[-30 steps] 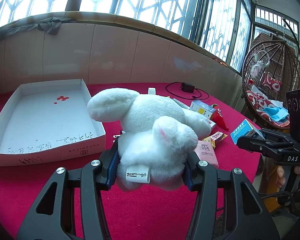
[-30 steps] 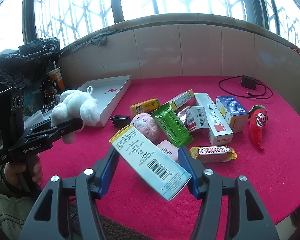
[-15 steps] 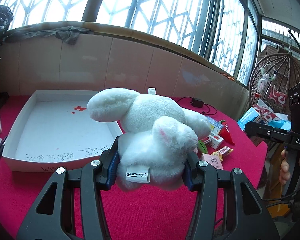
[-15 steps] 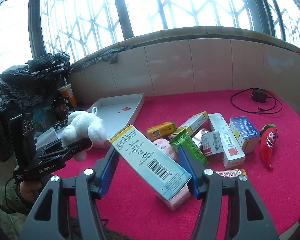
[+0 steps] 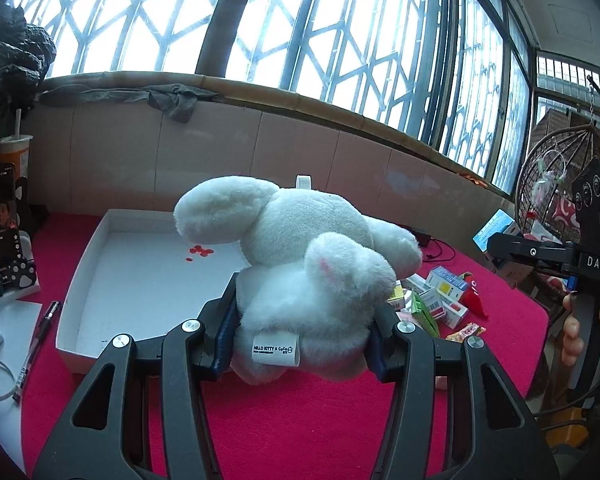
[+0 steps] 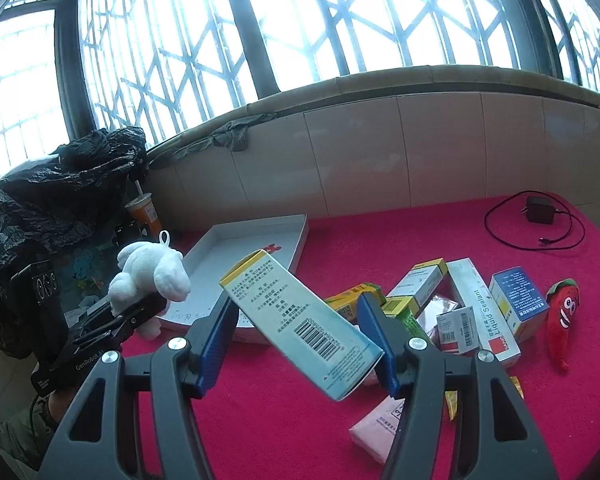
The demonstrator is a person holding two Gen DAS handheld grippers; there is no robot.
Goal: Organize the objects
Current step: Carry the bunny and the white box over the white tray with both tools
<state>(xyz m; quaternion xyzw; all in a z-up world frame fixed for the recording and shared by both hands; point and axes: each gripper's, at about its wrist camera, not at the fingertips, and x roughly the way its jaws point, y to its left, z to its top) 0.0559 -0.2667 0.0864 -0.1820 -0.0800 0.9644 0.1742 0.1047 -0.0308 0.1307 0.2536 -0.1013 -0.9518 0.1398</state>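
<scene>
Now white plush toy (image 5: 300, 280) clamped in left gripper (image 5: 300, 344), carton (image 6: 300, 320) in right gripper (image 6: 300, 332)

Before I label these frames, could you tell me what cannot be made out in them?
- Left wrist view: the white plush toy in the left gripper hides its own face and part of the white tray.
- Right wrist view: the tilted medicine box in the right gripper covers the tray's near edge; its print is too small.

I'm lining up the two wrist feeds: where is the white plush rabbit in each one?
Left wrist: white plush rabbit fills the centre, clamped in the left gripper.
Right wrist: small at left, on that gripper's tip.
Shared landmark: the white tray behind it.
</scene>
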